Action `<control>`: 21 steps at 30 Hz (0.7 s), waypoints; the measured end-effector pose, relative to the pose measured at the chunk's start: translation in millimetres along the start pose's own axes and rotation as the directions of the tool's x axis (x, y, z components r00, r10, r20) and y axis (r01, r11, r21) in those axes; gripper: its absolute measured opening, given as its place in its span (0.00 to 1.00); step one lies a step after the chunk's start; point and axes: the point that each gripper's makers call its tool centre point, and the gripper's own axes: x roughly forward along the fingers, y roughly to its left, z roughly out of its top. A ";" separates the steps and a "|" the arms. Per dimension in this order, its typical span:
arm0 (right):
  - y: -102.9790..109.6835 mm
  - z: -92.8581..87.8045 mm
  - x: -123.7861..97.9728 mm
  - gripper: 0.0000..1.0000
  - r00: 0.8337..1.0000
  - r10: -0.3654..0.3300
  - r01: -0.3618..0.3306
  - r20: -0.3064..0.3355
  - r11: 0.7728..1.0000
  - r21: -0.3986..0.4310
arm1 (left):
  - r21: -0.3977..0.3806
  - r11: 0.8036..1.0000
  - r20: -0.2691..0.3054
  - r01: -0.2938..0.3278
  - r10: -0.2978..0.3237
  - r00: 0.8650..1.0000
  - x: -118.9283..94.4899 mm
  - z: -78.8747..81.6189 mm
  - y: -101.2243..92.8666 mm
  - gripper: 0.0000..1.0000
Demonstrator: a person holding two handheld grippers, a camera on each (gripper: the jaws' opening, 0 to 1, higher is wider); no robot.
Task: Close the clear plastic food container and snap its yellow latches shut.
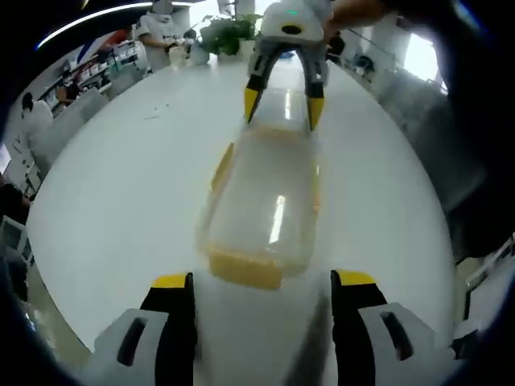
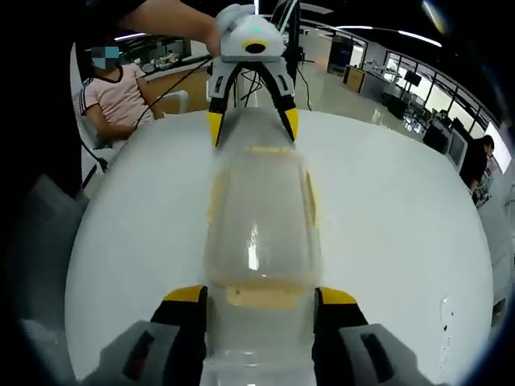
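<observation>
A clear plastic food container (image 1: pixel 261 201) lies lengthwise on the white table (image 1: pixel 121 201), blurred, with its lid on top. Yellow latches show at its near end (image 1: pixel 245 269) and along its sides (image 1: pixel 221 167). My left gripper (image 1: pixel 262 281) is open, its yellow-tipped jaws standing wide on either side of the container's near end. My right gripper (image 1: pixel 283 106) straddles the far end, also open. In the right gripper view the container (image 2: pixel 261 217) runs away from my right gripper (image 2: pixel 260 296), whose jaws flank its end latch (image 2: pixel 259 299). The left gripper (image 2: pixel 253 125) holds the opposite end.
The round white table (image 2: pixel 402 241) has bare surface on both sides of the container. A seated person in a pink top (image 2: pixel 113 88) is at its far edge. Potted plants (image 1: pixel 229 32) and people in white (image 1: pixel 157 28) stand beyond the other edge.
</observation>
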 end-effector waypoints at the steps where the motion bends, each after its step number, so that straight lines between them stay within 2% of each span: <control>1: 1.8 -5.0 1.5 0.47 0.999 0.019 -0.019 -0.036 1.000 0.002 | 0.009 1.000 0.003 0.000 0.000 1.000 1.3 1.0 0.6 0.62; 5: -0.9 -2.1 5.3 0.39 0.997 0.020 -0.022 -0.069 1.000 -0.020 | 0.056 0.998 -0.023 0.010 -0.009 1.000 4.9 -1.6 1.5 0.56; 7: -0.8 -5.1 8.0 0.39 0.994 0.031 -0.035 -0.108 0.999 -0.041 | 0.075 0.997 -0.040 0.018 -0.015 0.999 6.8 -4.8 0.5 0.53; 9: -1.0 -4.2 8.9 0.40 0.992 0.051 -0.057 -0.119 0.997 -0.050 | 0.073 0.997 -0.032 0.011 -0.008 0.999 7.1 -4.4 2.9 0.53; 10: -0.4 -9.3 8.9 0.39 0.986 0.063 -0.068 -0.156 0.997 -0.026 | 0.077 0.997 -0.034 0.004 -0.002 0.999 7.5 -5.2 4.9 0.53; 12: -2.1 -11.3 11.1 0.39 0.981 0.075 -0.083 -0.180 0.996 -0.037 | 0.076 0.997 -0.027 0.004 -0.002 1.000 7.0 -4.6 6.7 0.51; 18: -5.6 -2.4 16.4 0.38 0.988 0.079 -0.085 -0.131 0.996 -0.036 | 0.093 0.995 -0.024 0.019 -0.017 1.000 6.0 -3.6 6.2 0.38; 21: -7.0 -1.7 16.7 0.38 0.988 0.080 -0.085 -0.130 0.996 -0.034 | 0.098 0.995 -0.023 0.026 -0.024 0.999 5.9 -4.2 6.0 0.38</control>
